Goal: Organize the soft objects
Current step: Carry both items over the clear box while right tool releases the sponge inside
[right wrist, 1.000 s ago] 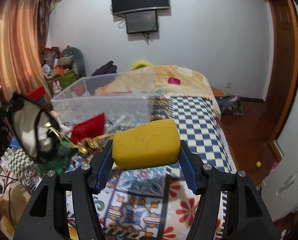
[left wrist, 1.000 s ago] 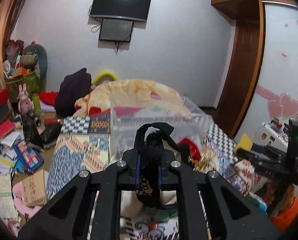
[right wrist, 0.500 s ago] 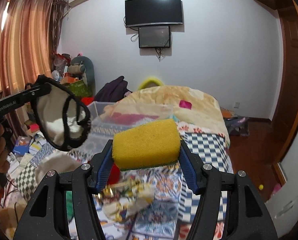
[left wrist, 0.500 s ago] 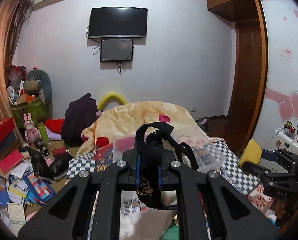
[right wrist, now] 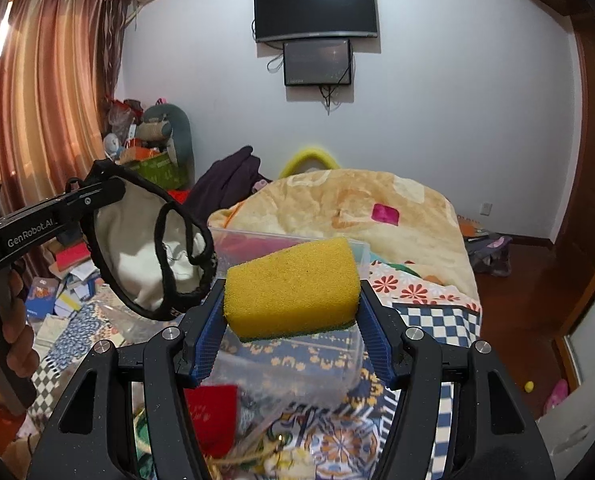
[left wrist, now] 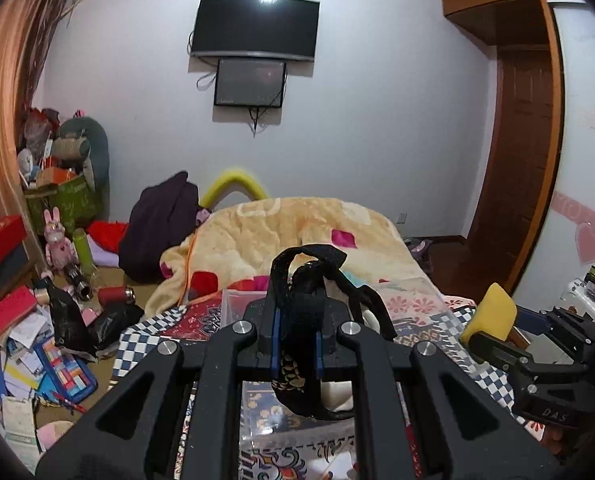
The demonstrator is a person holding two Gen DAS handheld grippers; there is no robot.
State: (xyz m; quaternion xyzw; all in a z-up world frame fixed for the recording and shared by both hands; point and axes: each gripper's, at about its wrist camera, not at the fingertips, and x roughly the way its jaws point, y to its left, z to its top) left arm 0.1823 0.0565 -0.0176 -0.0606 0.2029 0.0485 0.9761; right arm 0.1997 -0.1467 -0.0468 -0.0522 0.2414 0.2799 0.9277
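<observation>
Right wrist view: right gripper [right wrist: 291,340] clamps sponge [right wrist: 291,286] over clear bin [right wrist: 297,364]; left gripper [left wrist: 295,334] pinches pouch [left wrist: 305,344] by its edge. Risk: pouch may slip from that shallow pinch, or miss the bin.

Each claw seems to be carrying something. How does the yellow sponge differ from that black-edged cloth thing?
The yellow sponge is a firm block that keeps its shape; the black-trimmed eye mask is thin and hangs limp with loose straps. The sponge fills a wide gap in the right claw, while the mask is pinched in the nearly closed left claw. The sponge is plain yellow with a green underside; the mask is cream inside. Both are held above the clear plastic bin.
</observation>
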